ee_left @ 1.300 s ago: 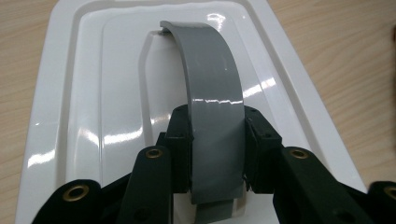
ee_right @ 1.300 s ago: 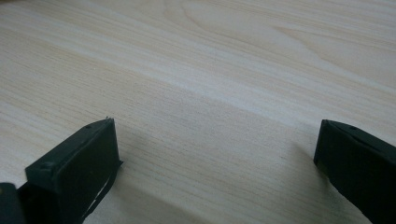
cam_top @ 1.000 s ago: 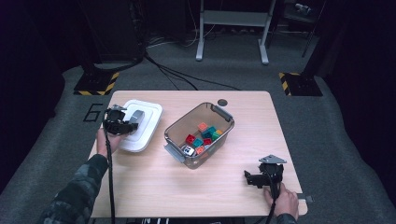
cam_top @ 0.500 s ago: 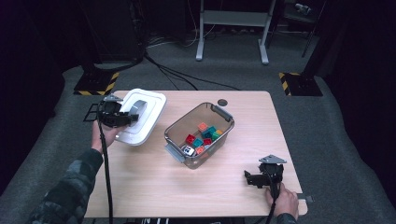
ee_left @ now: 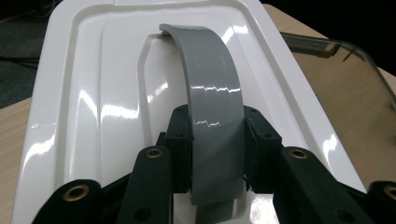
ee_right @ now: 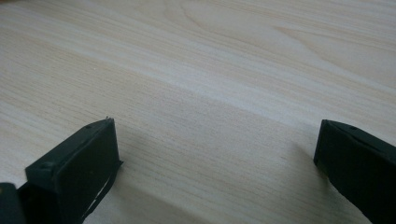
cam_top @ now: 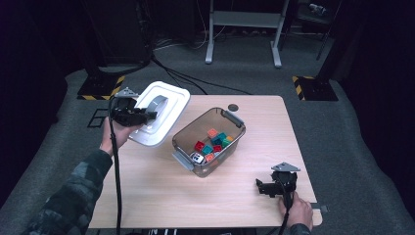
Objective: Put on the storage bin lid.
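1. Two claws show in the high view. The left claw (cam_top: 147, 116) holds the white lid (cam_top: 169, 105) by its grey handle (cam_top: 157, 103), at the counter's (cam_top: 147, 196) left far corner. The lid is tilted and lifted, its far end past the counter's edge and its near end over the wood. Just right of it stands the clear bin (cam_top: 235, 119), open, with coloured blocks (cam_top: 211, 142) inside; lid and bin lie close together, but I cannot tell whether they touch. The right claw (cam_top: 260, 186) sits low over the counter's near right corner, well apart from the bin, with a hand (cam_top: 296, 211) behind it. A small dark disc (cam_top: 233, 107) lies on the counter beyond the bin.

2. Left gripper view: the left claw (ee_left: 217, 154) has its jaws pressed against both sides of the grey handle (ee_left: 210, 107), which arches up off the glossy white lid (ee_left: 93, 102). Part of the bin's rim (ee_left: 327, 46) shows at the upper right, with counter (ee_left: 364, 112) beneath.

3. Right gripper view: the right claw (ee_right: 215, 154) stands wide apart with nothing between its jaws, above bare counter (ee_right: 210, 70).
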